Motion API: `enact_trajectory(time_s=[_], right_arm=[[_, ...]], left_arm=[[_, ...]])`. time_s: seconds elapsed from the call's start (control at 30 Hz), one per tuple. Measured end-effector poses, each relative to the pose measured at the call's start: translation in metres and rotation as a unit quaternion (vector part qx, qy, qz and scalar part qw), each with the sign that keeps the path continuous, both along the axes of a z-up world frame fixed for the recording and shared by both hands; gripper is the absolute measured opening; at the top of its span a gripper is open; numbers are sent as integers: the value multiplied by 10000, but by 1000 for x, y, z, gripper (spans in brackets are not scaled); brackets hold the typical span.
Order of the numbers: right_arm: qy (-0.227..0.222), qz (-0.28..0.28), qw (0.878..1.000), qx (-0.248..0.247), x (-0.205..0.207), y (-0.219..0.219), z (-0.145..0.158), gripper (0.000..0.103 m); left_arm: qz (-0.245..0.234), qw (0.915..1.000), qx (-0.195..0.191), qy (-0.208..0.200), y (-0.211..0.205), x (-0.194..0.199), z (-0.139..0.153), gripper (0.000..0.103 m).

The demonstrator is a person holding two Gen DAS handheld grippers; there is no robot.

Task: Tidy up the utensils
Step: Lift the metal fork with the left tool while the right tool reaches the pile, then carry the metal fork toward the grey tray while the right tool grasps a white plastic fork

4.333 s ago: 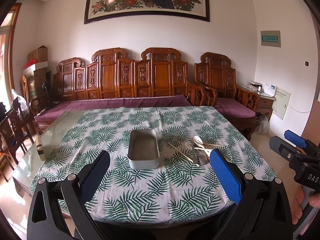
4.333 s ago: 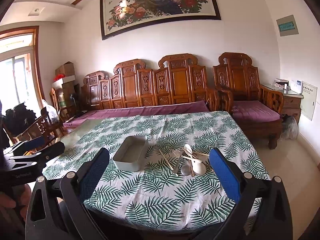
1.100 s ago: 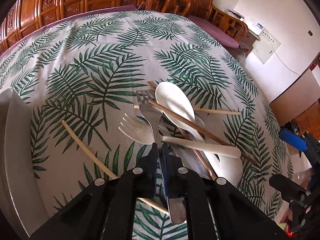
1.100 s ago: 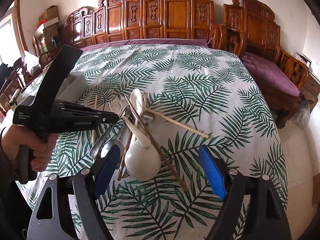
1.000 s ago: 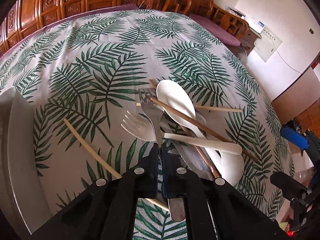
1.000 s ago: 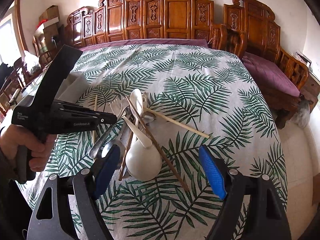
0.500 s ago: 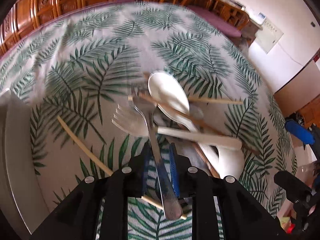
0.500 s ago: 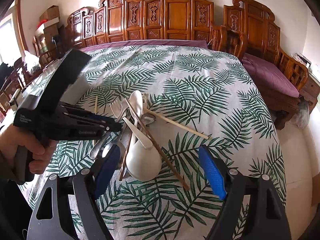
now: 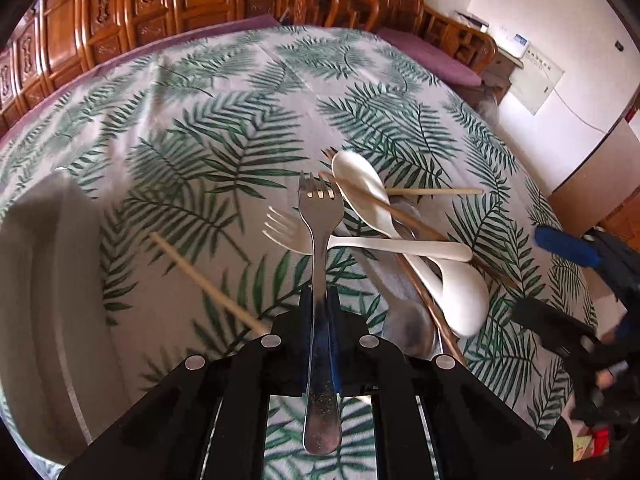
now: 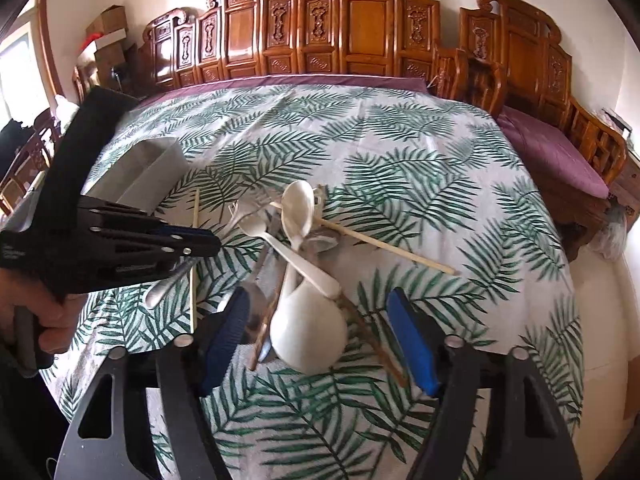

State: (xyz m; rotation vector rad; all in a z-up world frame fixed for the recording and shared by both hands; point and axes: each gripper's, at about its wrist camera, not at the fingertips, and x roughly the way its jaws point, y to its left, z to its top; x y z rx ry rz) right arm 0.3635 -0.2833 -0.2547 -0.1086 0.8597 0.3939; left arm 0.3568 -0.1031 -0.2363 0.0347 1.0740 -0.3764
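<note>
From the left wrist camera, the left gripper (image 9: 320,300) has its jaws pressed together on the handle of a metal fork (image 9: 320,216), tines pointing away, raised above the leaf-print tablecloth (image 9: 224,92). Just right of the fork lies the utensil pile: a white plastic fork (image 9: 288,232), a small white spoon (image 9: 360,184), a large white ladle-like spoon (image 9: 460,292) and brown chopsticks (image 9: 416,228) crossing over them. One pale chopstick (image 9: 200,276) lies apart on the left, between the pile and the grey metal tray (image 9: 44,264) at the left edge. The far half of the cloth is bare. The table's right edge curves close behind the pile.

From the right wrist camera, the right gripper (image 10: 320,344) has its jaws spread and closing, with the bowl of the large white spoon (image 10: 308,332) between the blue pads (image 10: 412,344); the pads are not touching it. The left gripper (image 10: 188,240) crosses from the left, held by a hand (image 10: 36,320), with the tray (image 10: 136,176) behind it. Carved wooden benches (image 10: 360,28) with purple cushions ring the far and right table edges. The cloth to the right of the pile is open.
</note>
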Motion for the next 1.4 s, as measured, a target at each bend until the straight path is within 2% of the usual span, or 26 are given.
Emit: enact_trajectory(time_s=[0.17, 0.27, 0.47, 0.8, 0.93, 1.0, 1.07, 1.4], right_arm=[[183, 252, 9994, 118, 18, 15, -10, 55], [250, 461, 9986, 51, 31, 28, -15, 51], [550, 817, 9951, -116, 57, 52, -26, 48], [815, 1018, 9907, -389, 79, 73, -35, 47], [937, 1165, 9868, -616, 81, 82, -38, 43], [1034, 1183, 9855, -647, 81, 85, -39, 29], [992, 1192, 9852, -729, 78, 87, -38, 25], [971, 1535, 9728, -1436, 71, 96, -40, 27]], left_arm=[[93, 9995, -273, -85, 14, -6, 15, 7], [147, 9994, -256, -176, 23, -10, 21, 7], [189, 9989, -346, -264, 38, -17, 31, 7], [183, 9980, -395, -464, 57, -33, 47, 7], [203, 9978, -425, -469, 62, -38, 47, 7], [216, 9977, -432, -467, 65, -38, 47, 7], [238, 9976, -445, -470, 69, -39, 47, 7], [289, 9971, -491, -499, 80, -46, 49, 7]])
